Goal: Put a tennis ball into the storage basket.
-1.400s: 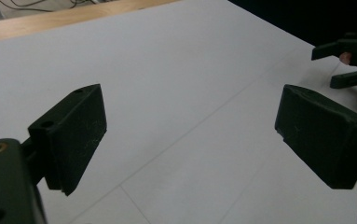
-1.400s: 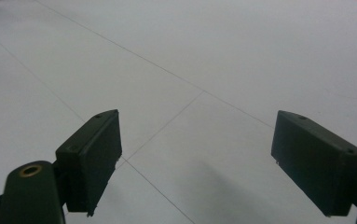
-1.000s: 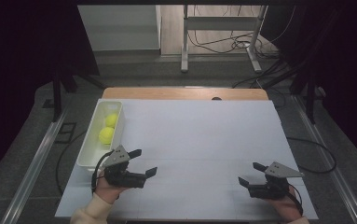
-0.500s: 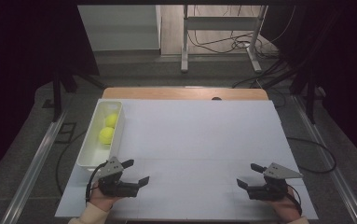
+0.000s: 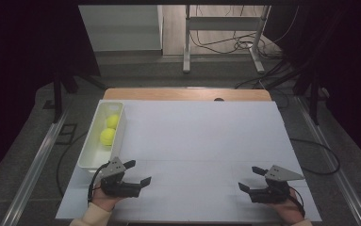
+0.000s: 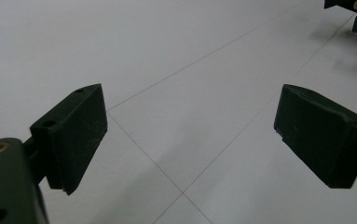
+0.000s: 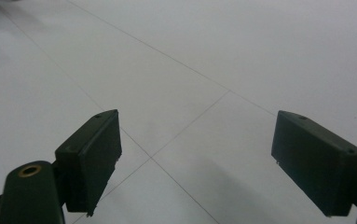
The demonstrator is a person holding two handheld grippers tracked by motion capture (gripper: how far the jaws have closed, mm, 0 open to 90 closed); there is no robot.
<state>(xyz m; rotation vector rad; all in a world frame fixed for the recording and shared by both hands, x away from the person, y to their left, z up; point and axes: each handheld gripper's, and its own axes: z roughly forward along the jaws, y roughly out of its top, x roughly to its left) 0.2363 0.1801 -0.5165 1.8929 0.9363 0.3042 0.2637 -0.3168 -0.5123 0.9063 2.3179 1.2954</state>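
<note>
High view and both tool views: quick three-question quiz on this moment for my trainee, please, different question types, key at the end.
1. True or false: the left tool grips a ball.
2. How many yellow balls lie in the white bin?
3. The right tool is: A) shut on a ball B) open above the white table cover C) inside the bin.

Key: 1 false, its jaws stand apart with nothing between them; 2 two; 3 B.

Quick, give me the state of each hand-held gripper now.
Left hand-held gripper: open, holding nothing.
Right hand-held gripper: open, holding nothing.
</note>
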